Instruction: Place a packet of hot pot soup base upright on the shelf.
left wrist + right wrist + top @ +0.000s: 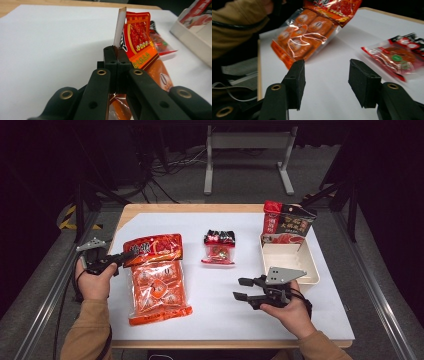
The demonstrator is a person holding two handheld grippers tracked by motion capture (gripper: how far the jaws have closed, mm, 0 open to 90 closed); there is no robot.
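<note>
A: Orange plastic is the first thing I notice in the high view. What is it?

B: It is a large orange snack bag (157,277) lying on the white table cover (225,320), at the left side. The left gripper (121,258) is clenched on the bag's upper left edge.

A: And the right gripper (242,289)?

B: It is near the front of the table, apart from the bag, with its jaws released and nothing between them. Beyond it lies a small red packet (219,247) in the middle, and at the right a cream tray (310,265) with a red and black pouch (287,222) leaning at its far end.

A: What does the left gripper view give?

B: The two black jaws are pressed together on the thin edge of the bag (136,41), which stands up above them. The tray (190,41) is at the right.

A: And the right gripper view?

B: The jaws stand apart over bare white cover. The orange bag (304,32) is beyond them, its upper end raised from the table by the other hand. The small red packet (399,58) lies at the right.
</note>
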